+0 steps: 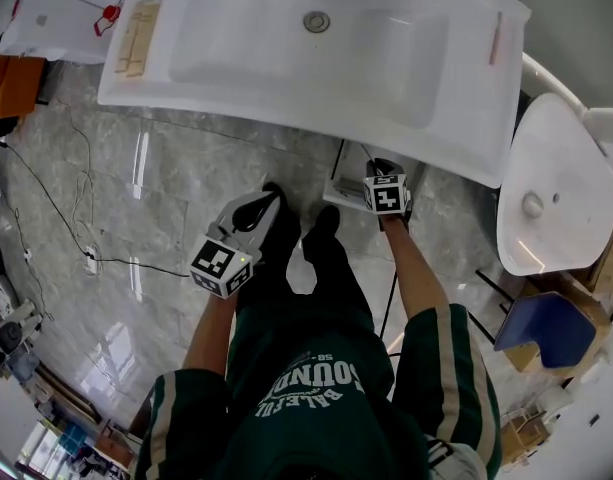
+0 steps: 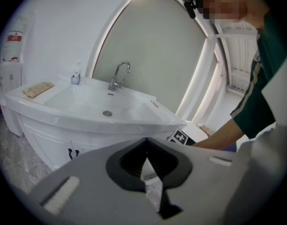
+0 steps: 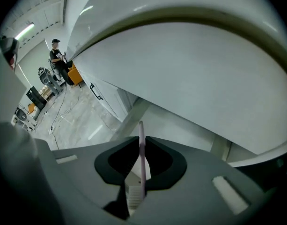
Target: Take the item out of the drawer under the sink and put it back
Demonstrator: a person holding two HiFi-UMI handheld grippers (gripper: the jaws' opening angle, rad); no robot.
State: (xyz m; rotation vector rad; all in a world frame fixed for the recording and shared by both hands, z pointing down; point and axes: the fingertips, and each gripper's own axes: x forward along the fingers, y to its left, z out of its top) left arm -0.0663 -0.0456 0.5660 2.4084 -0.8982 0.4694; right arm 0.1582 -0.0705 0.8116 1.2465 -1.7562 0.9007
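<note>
From the head view, a white sink (image 1: pixel 286 108) spans the top of the picture, with a drain (image 1: pixel 316 21) in the bowl, a wooden piece (image 1: pixel 136 36) on its left end and a pink strip (image 1: pixel 496 38) on its right rim. Below it lies a glossy grey marble floor (image 1: pixel 136 198) crossed by a thin black cable (image 1: pixel 46 198), and a white toilet (image 1: pixel 551 183) stands at the right. The left gripper (image 1: pixel 269 200) hangs over the floor in front of the sink. The right gripper (image 1: pixel 382 168) reaches under the sink's front edge, just beside what looks like a pulled-out drawer (image 1: pixel 344 173). In the left gripper view, the left gripper (image 2: pixel 145 140) has its jaws tip to tip with nothing between them. Beyond it are the sink (image 2: pixel 87 121), a chrome tap (image 2: pixel 120 75), an arched panel (image 2: pixel 152 55) on the wall and a white cabinet (image 2: pixel 49 144) with dark handles. In the right gripper view, the right gripper (image 3: pixel 139 146) is clamped on a thin pink stick (image 3: pixel 141 130), which stands upright out of the jaws. The sink's white underside (image 3: pixel 180 69) fills the upper picture. At the left are the cabinet front with a black handle (image 3: pixel 94 90), the marble floor (image 3: pixel 73 121) and a far-off person (image 3: pixel 56 55) among equipment.
</note>
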